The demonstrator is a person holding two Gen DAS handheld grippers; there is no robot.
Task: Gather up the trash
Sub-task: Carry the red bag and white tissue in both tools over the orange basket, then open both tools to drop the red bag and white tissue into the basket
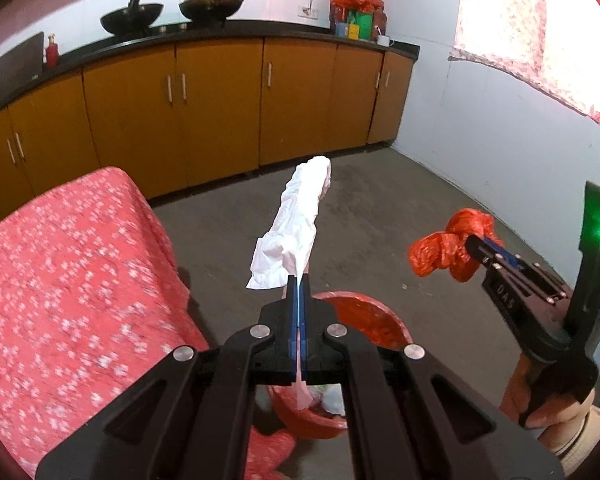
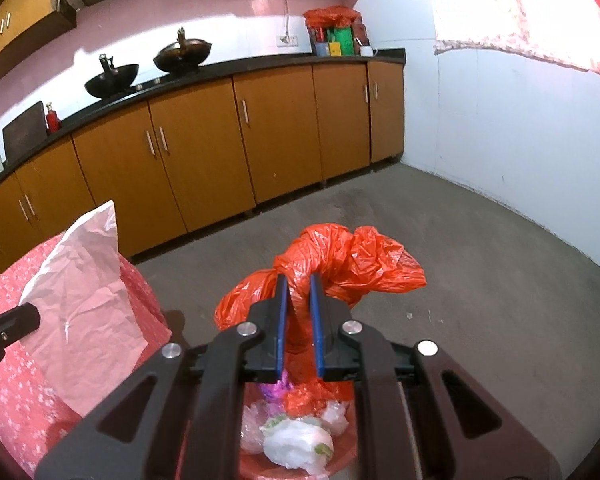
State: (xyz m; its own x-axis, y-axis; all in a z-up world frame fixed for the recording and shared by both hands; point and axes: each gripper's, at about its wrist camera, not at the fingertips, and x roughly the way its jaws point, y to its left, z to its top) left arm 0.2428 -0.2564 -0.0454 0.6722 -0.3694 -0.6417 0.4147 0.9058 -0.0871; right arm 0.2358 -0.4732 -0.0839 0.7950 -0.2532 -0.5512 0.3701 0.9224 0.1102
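Black left hand-held gripper is clamping a crumpled white paper sheet, its jaws pressed together on it. Beside it, the red flower-print cloth is covering a surface. Below, the red plastic bin is holding white wrappers. Right hand-held gripper is pinching a knotted orange plastic bag above the bin.

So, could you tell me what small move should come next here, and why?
Probably lower both a little further, then open: the left gripper pinches white paper and the right gripper clamps an orange bag, both above the red bin.
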